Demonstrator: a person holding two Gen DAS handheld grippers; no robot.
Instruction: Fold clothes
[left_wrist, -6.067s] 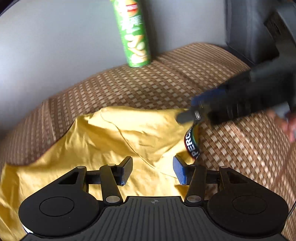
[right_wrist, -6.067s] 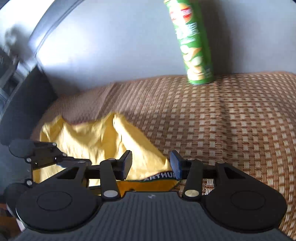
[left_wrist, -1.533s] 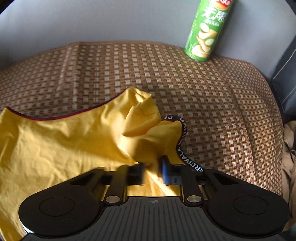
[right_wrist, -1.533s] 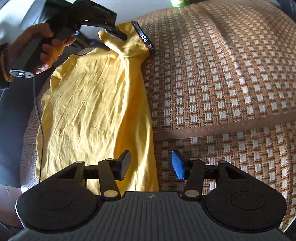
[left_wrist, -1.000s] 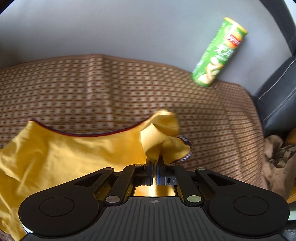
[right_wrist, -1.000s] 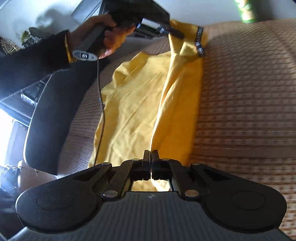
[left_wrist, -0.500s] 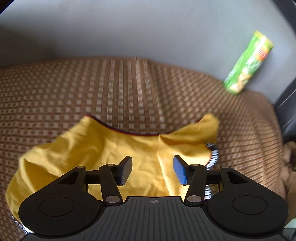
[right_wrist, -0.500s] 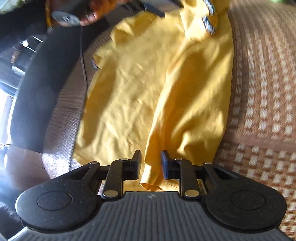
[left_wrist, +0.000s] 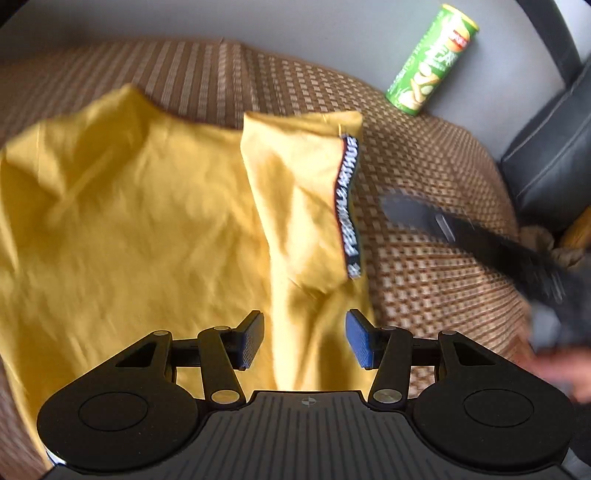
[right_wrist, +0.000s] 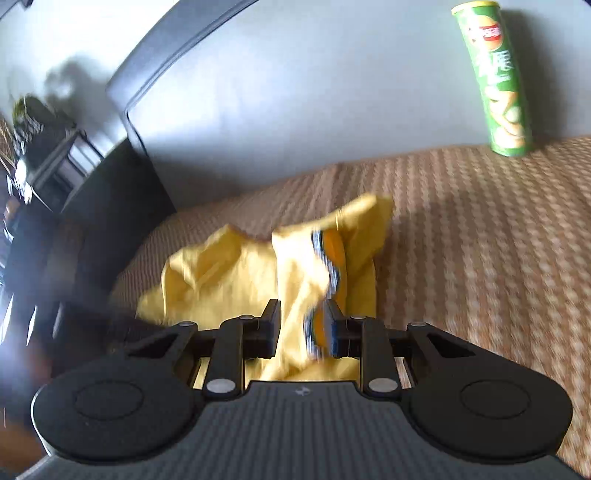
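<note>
A yellow shirt (left_wrist: 129, 221) lies on the brown woven seat mat (left_wrist: 424, 280). Its right side is folded over the body, and a black band with white lettering (left_wrist: 349, 206) runs along that flap. My left gripper (left_wrist: 304, 341) is open just above the near end of the flap, touching nothing. One blurred finger (left_wrist: 413, 212) of the right gripper shows over the mat to the right. In the right wrist view the shirt (right_wrist: 229, 280) is a bunched heap. My right gripper (right_wrist: 303, 326) stands narrowly open with the banded edge (right_wrist: 332, 273) seen between its jaws, not pinched.
A green crisp tube (left_wrist: 432, 62) stands at the back of the seat against the grey backrest (right_wrist: 295, 92). A dark cushion (left_wrist: 554, 155) and a brown garment (left_wrist: 543, 240) are on the right. A blurred hand (left_wrist: 554, 373) is at the lower right.
Both grippers were shut on the shirt a second ago and have let go and opened. The banded flap now lies folded over the shirt. Both hands have swung away across the seat.
</note>
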